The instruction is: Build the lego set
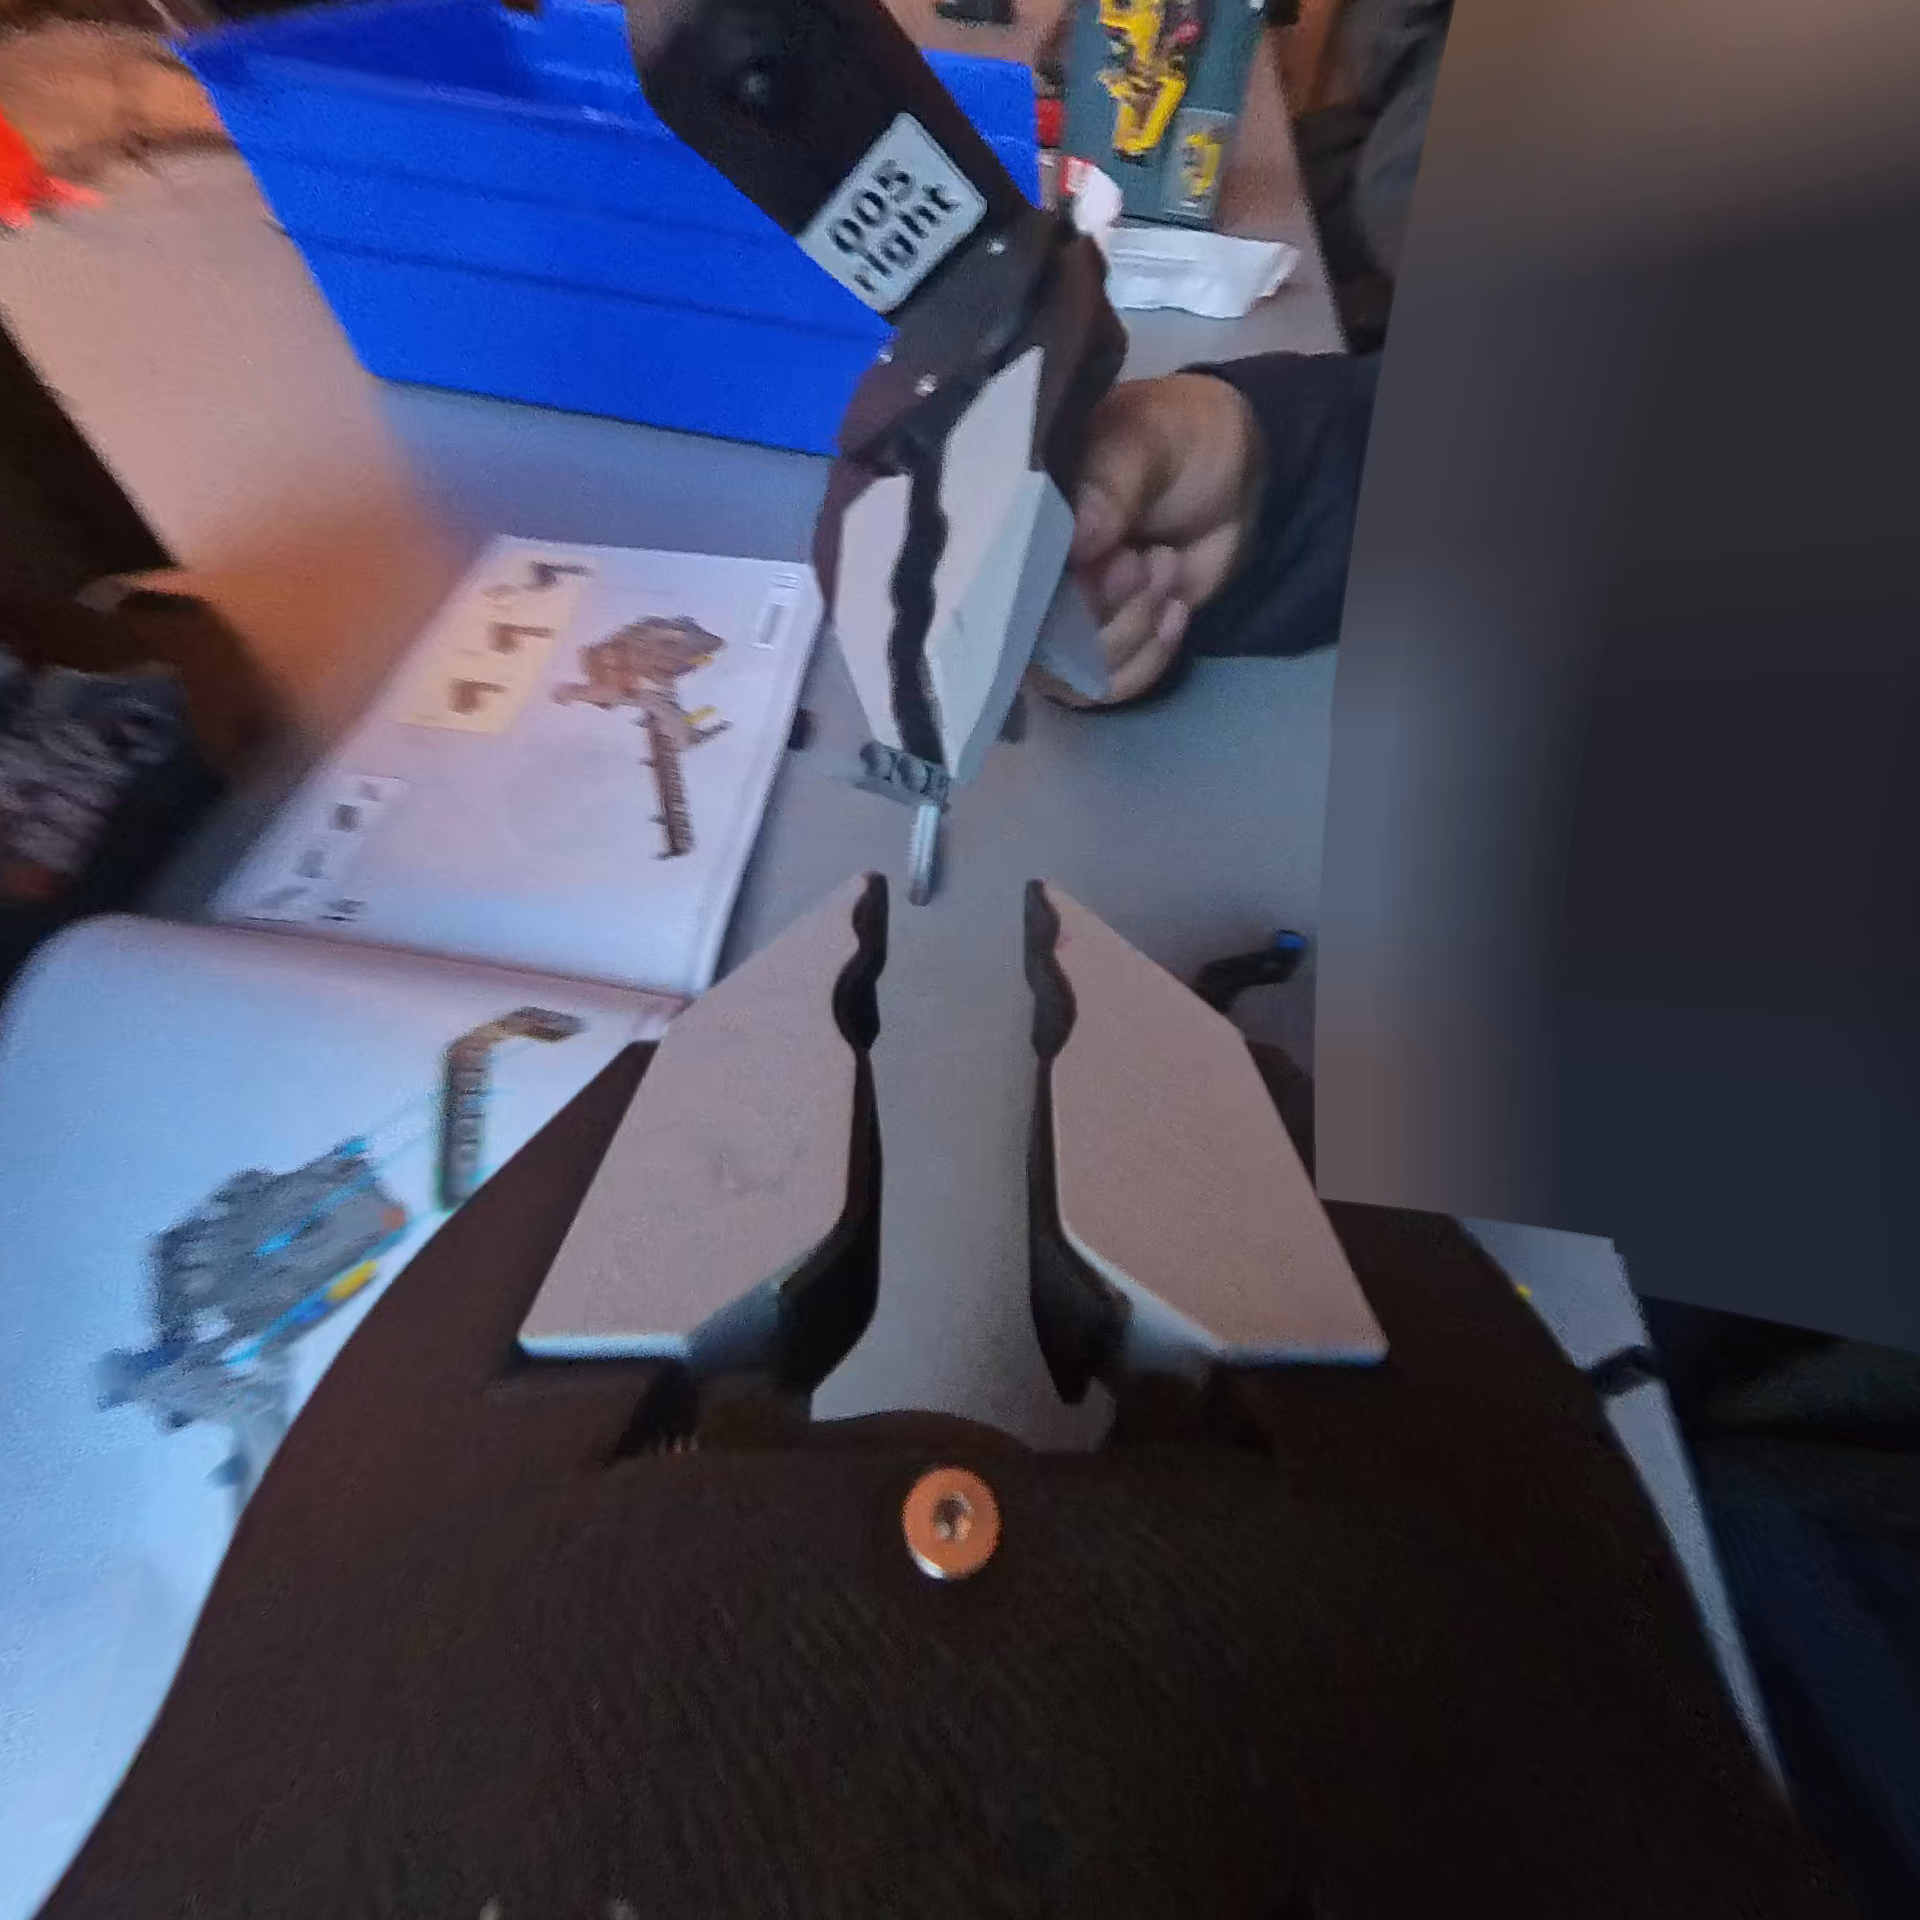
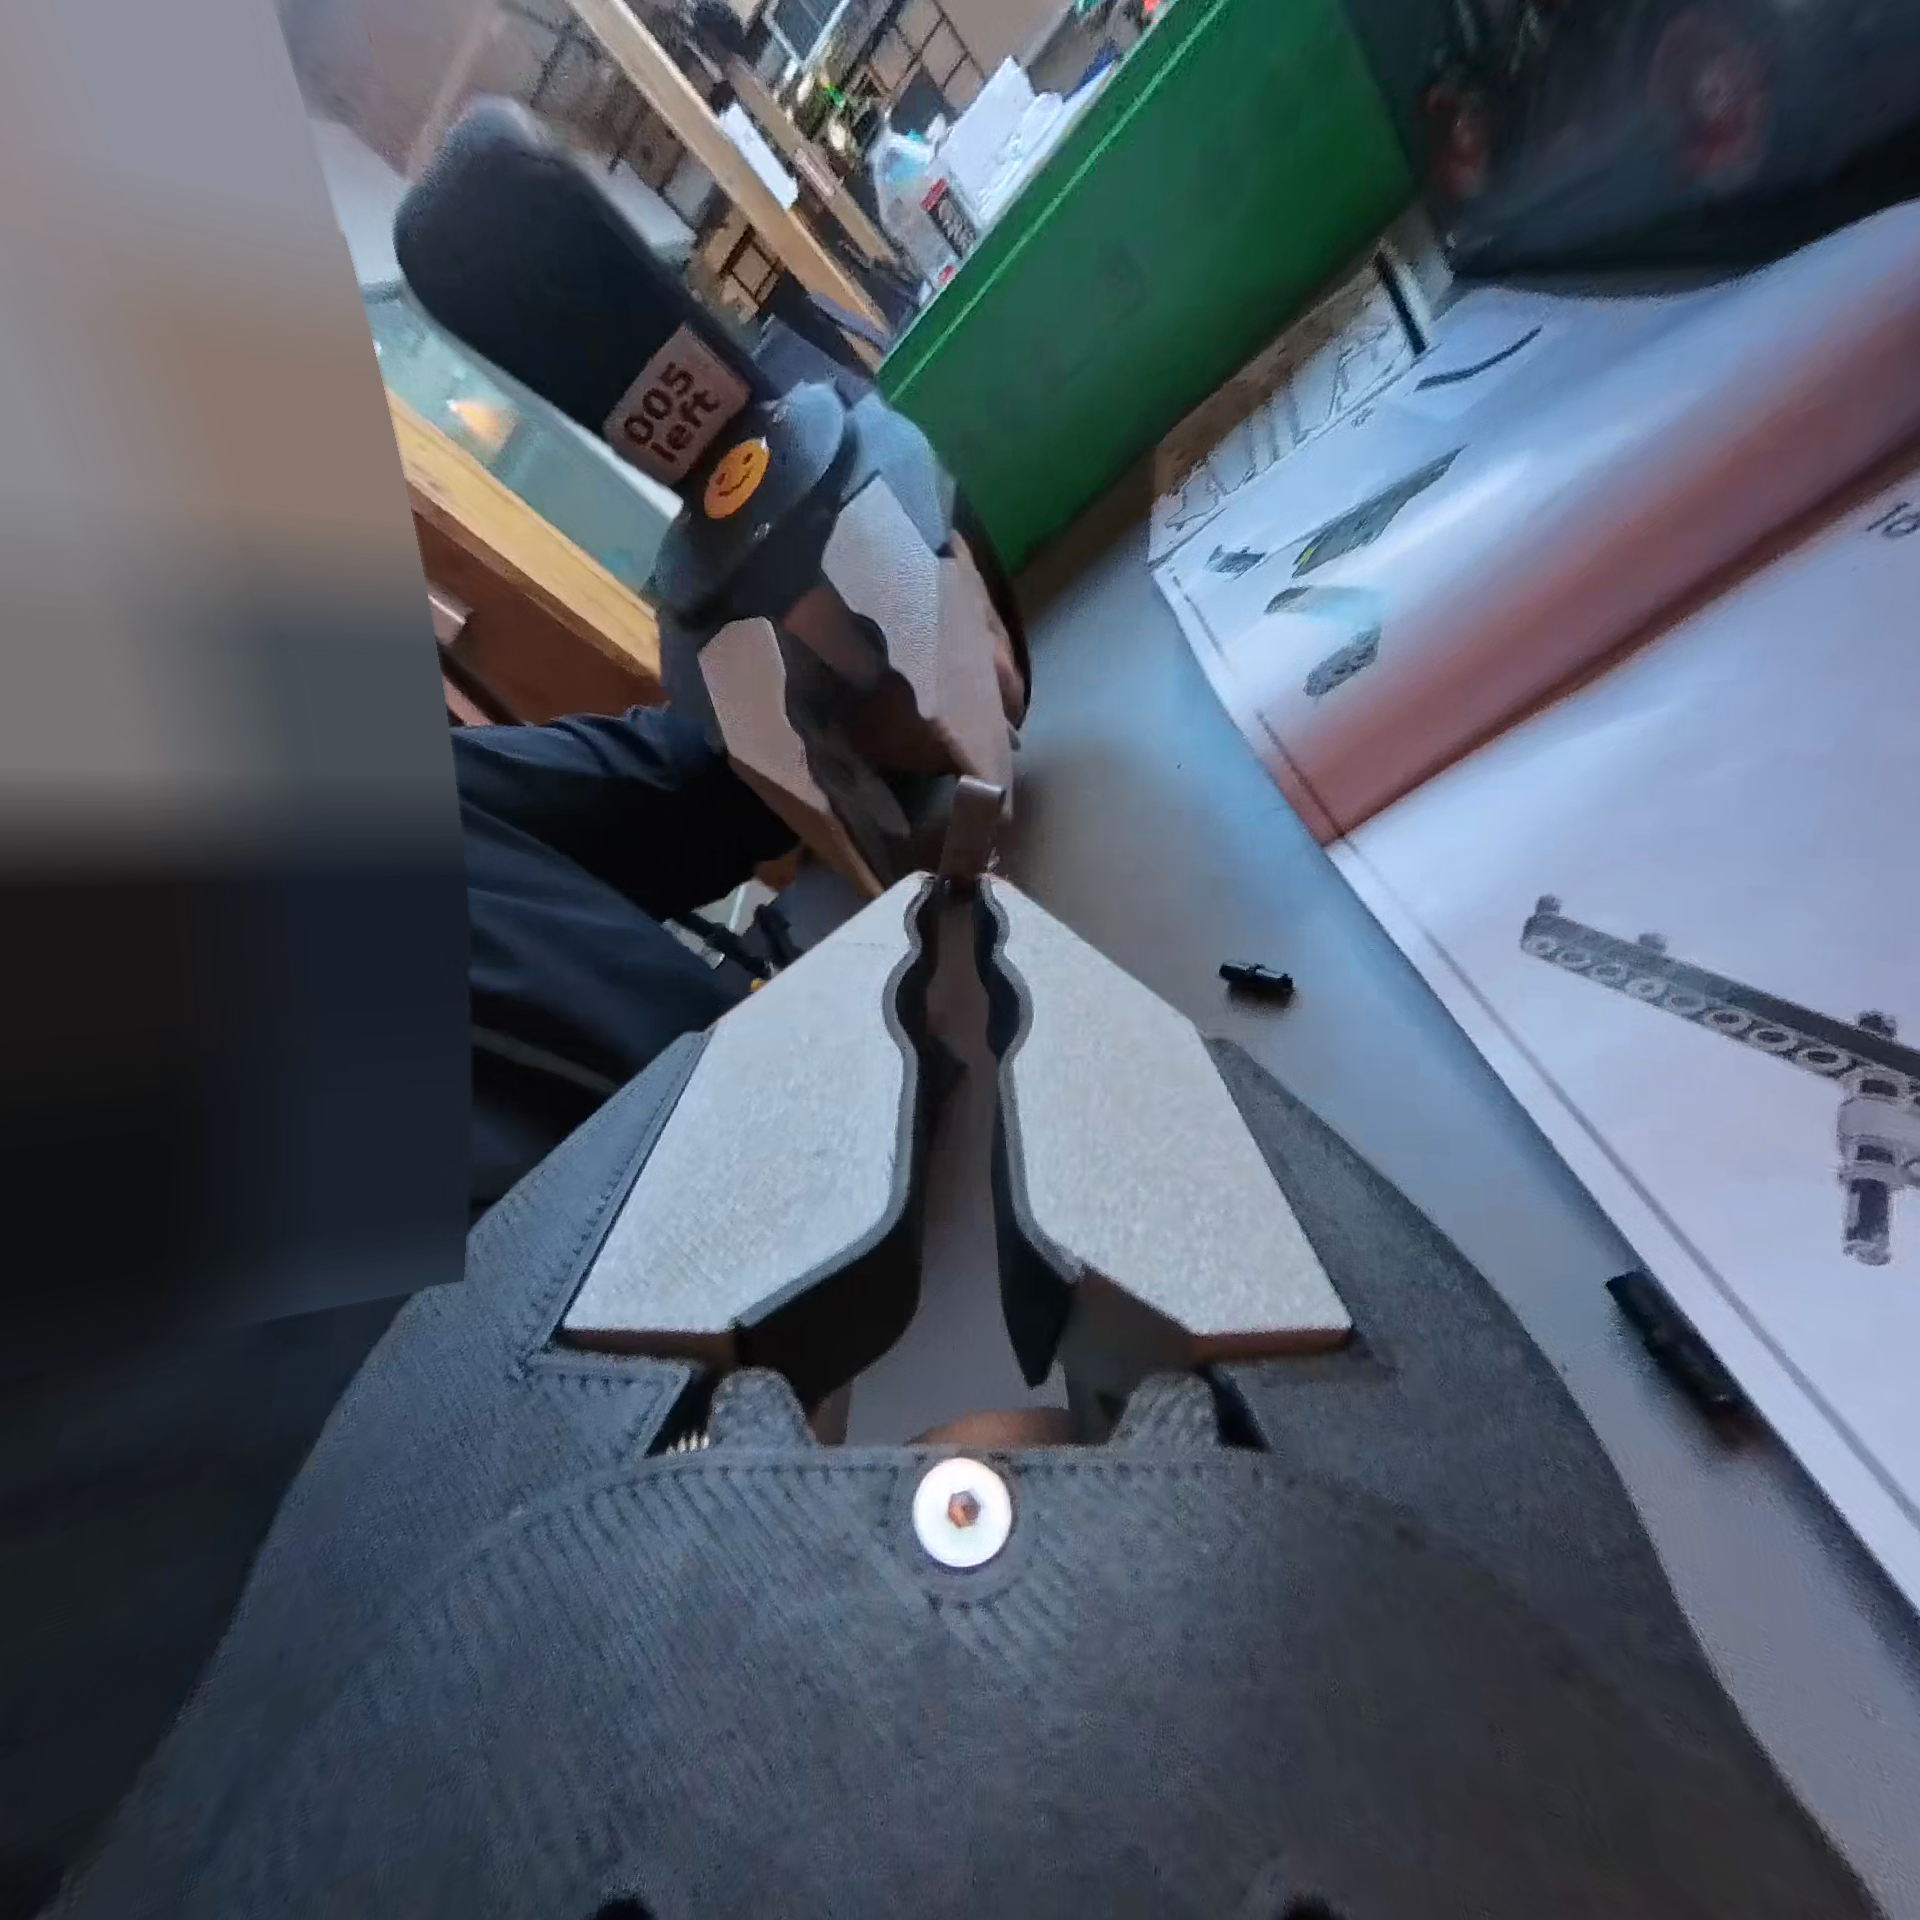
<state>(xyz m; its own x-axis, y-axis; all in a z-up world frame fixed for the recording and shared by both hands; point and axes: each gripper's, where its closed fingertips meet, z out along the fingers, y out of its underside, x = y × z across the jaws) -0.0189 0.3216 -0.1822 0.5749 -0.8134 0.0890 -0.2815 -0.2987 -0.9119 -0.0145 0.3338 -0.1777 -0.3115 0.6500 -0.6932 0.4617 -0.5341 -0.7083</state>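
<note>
Above the grey tabletop (image 1: 1143,831), the right gripper (image 2: 951,883) pinches a small grey lego piece (image 1: 914,800) at its fingertips, while the left gripper (image 1: 956,899) is spread and empty just beside it. Judged from the open instruction booklet (image 1: 540,748) and loose black pins (image 2: 1255,977), the build is at an early stage with most assembly remaining. The piece's long axis runs from one gripper toward the other, its free end pointing into the left gripper's gap.

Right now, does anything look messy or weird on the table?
A little. A black pin and a black piece lie loose on the table, apart from the build. Nothing looks spilled or broken. The pictures are blurry, so small things may be missed.
</note>
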